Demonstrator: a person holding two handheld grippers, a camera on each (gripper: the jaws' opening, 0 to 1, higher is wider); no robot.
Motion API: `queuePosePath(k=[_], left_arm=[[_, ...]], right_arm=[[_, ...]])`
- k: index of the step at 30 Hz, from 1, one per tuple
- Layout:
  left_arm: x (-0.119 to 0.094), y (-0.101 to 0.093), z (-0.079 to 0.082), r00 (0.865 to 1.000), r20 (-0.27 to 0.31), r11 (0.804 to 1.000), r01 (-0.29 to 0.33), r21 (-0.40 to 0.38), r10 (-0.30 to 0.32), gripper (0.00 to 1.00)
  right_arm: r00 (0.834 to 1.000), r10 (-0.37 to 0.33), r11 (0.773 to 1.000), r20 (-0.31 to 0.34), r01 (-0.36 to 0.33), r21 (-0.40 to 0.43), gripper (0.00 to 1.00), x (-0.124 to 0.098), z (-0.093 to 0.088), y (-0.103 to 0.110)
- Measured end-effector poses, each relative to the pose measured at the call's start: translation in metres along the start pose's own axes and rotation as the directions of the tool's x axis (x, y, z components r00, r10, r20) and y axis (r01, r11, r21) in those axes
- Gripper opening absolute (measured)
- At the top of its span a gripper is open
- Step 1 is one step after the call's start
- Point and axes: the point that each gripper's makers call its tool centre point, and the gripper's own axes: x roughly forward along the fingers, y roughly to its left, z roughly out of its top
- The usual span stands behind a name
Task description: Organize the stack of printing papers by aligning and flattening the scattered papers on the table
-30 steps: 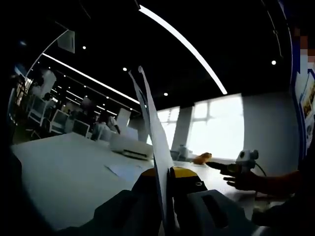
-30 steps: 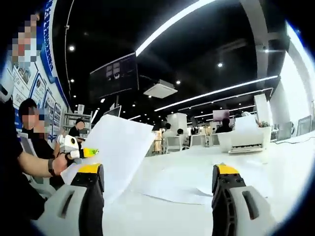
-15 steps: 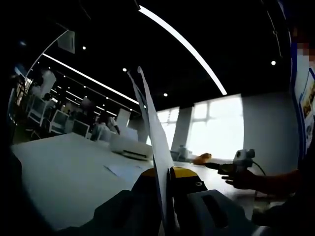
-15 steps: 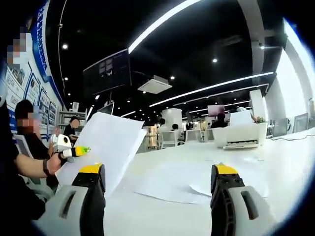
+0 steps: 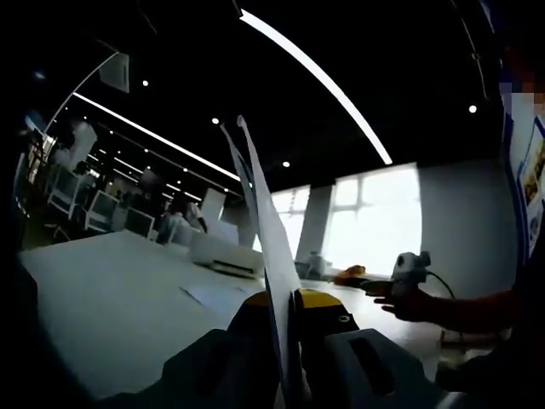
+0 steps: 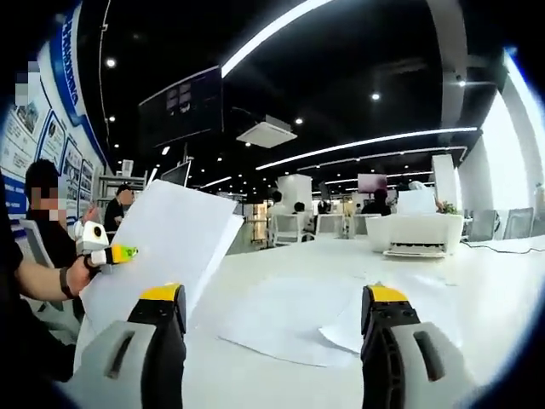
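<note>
In the left gripper view my left gripper (image 5: 286, 308) is shut on a few white sheets (image 5: 261, 213) that stand upright, edge-on to the camera. My right gripper (image 5: 375, 286), held by a hand, comes in from the right, low over the white table (image 5: 102, 307). In the right gripper view my right gripper (image 6: 272, 300) is open, with nothing between its yellow-tipped jaws. The held sheets (image 6: 162, 243) rise at the left, with the left gripper (image 6: 106, 254) at their lower edge. Loose papers (image 6: 285, 319) lie overlapped and askew on the table ahead.
A white printer (image 6: 417, 234) stands at the table's far end, seen also as the printer (image 5: 226, 254) in the left gripper view. One sheet (image 5: 217, 295) lies flat near it. A seated person (image 6: 43, 213) is at the left, with chairs and people behind.
My right gripper has moved closer to the held sheets, which now look larger in its view. The left gripper and its sheets have stayed still.
</note>
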Motion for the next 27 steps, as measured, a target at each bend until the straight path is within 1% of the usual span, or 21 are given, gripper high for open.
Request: queuePosePath(k=[4, 10, 12, 14, 16, 18, 24, 27], left_arm=[[0.0, 0.0, 0.0, 1.0, 0.001, 1.0, 0.001, 0.0, -0.001, 0.07], [0.0, 0.0, 0.0, 1.0, 0.0, 1.0, 0.002, -0.001, -0.002, 0.07], [0.0, 0.0, 0.0, 1.0, 0.0, 1.0, 0.002, 0.0, -0.002, 0.07], [-0.001, 0.0, 0.0, 1.0, 0.0, 1.0, 0.003, 0.0, -0.003, 0.07], [-0.001, 0.0, 0.0, 1.0, 0.0, 1.0, 0.004, 0.001, -0.004, 0.07], [-0.001, -0.001, 0.0, 1.0, -0.001, 1.0, 0.005, 0.002, -0.005, 0.07], [-0.001, 0.0, 0.0, 1.0, -0.004, 1.0, 0.006, 0.006, -0.006, 0.07], [-0.001, 0.0, 0.0, 1.0, -0.003, 1.0, 0.006, 0.006, -0.006, 0.08]], right_arm=[[1.0, -0.001, 1.0, -0.012, 0.001, 0.006, 0.78, 0.008, -0.002, -0.002], [0.998, -0.014, 1.0, -0.06, 0.014, -0.012, 0.77, 0.018, -0.012, -0.004], [0.997, -0.02, 1.0, -0.069, 0.019, -0.013, 0.77, 0.02, -0.015, -0.009], [0.996, -0.031, 0.999, -0.087, 0.032, 0.003, 0.77, 0.022, -0.019, -0.012], [0.996, -0.029, 0.999, -0.088, 0.032, 0.03, 0.77, 0.025, -0.021, -0.012], [0.994, -0.039, 0.998, -0.097, 0.042, 0.035, 0.77, 0.027, -0.023, -0.014], [0.991, -0.061, 0.998, -0.122, 0.064, 0.025, 0.76, 0.034, -0.029, -0.019], [0.988, -0.067, 0.997, -0.141, 0.069, 0.015, 0.75, 0.041, -0.034, -0.026]])
